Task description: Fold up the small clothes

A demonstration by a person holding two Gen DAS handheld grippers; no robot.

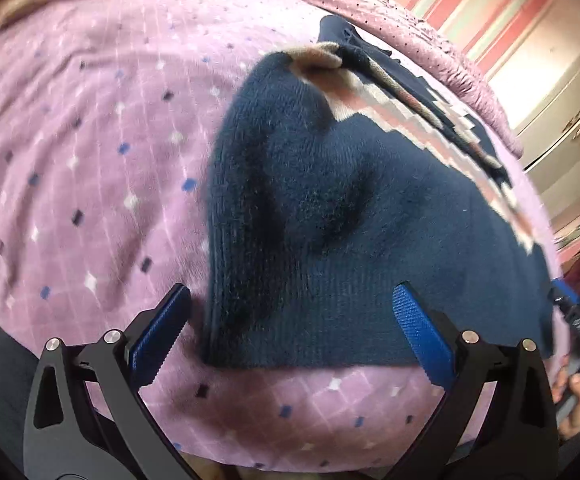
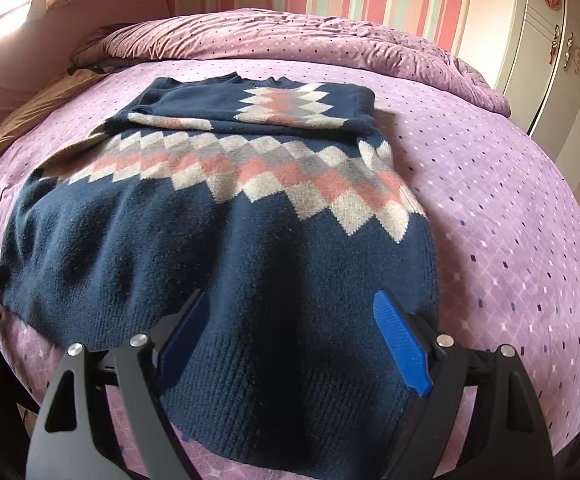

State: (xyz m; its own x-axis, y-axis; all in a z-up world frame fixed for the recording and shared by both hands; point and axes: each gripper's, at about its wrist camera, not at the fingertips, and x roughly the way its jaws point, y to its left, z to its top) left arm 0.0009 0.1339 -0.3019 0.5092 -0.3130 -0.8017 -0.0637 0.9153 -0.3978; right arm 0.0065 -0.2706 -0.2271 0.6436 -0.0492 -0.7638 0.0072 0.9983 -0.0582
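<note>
A navy knit sweater with a band of pink, grey and cream diamonds lies flat on the purple bedspread. Its sleeves are folded across the chest at the far end. My right gripper stands open at the near hem, which lies loosely between its blue pads. In the left wrist view the sweater has a raised wrinkle near its lower left corner. My left gripper is open just above that corner, its pads not pressing the knit.
A crumpled purple duvet lies along the far side of the bed, and a tan pillow at the far left. A white wardrobe stands to the right. A hand shows at the right edge.
</note>
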